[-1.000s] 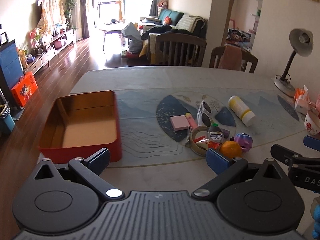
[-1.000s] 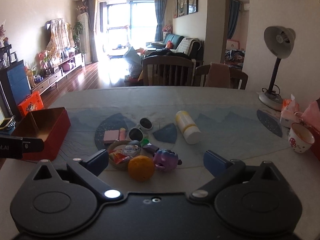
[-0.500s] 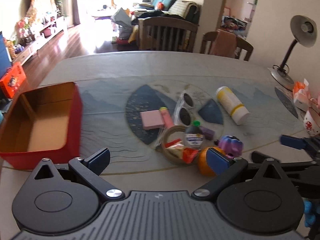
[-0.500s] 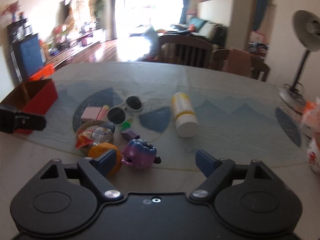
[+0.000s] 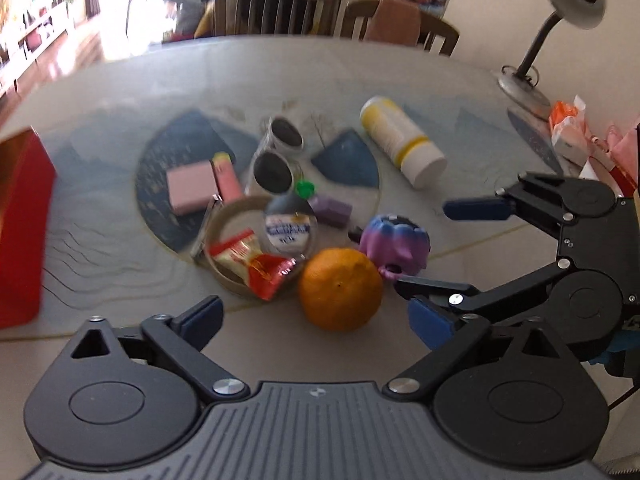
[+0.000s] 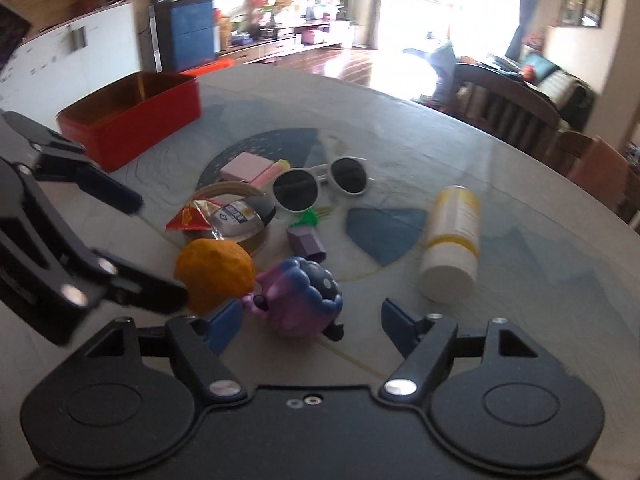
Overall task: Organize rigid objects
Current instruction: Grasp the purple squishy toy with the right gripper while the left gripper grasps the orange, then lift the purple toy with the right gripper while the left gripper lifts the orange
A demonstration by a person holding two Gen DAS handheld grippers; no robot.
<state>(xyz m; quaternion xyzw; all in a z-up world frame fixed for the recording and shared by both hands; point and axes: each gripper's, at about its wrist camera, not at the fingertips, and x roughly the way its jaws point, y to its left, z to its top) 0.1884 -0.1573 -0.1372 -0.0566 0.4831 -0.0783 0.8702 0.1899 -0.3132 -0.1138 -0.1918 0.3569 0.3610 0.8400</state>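
A: From the left wrist view, what lies ahead?

B: An orange (image 5: 340, 289) sits on the table (image 5: 280, 80) just beyond the left gripper (image 5: 314, 322). Its jaws have just been closing a little but stand spread, touching nothing; the orange lies ahead of the gap. Right of the orange is a purple toy (image 5: 394, 242), with the right gripper (image 5: 444, 256) reaching in from the right, one finger on each side of it. Farther off lie a tape ring (image 5: 236, 256) with a red packet (image 5: 256, 262) and a small bottle (image 5: 290, 224), a pink block (image 5: 190, 192), sunglasses (image 5: 276, 160) and a white tube (image 5: 402, 146). A red box (image 5: 22, 232) stands at the far left edge.

A: And from the right wrist?

B: Between the right gripper's (image 6: 310, 326) fingers sits the toy (image 6: 302, 298), close to the left pad; whether it touches, I cannot tell. The jaws have just been closing yet remain apart. Left of the toy is the orange (image 6: 216, 274), touching it, with the left gripper (image 6: 156, 248) coming in from the left. The box (image 6: 132, 120) stands open far left; the tube (image 6: 452, 240) lies right.
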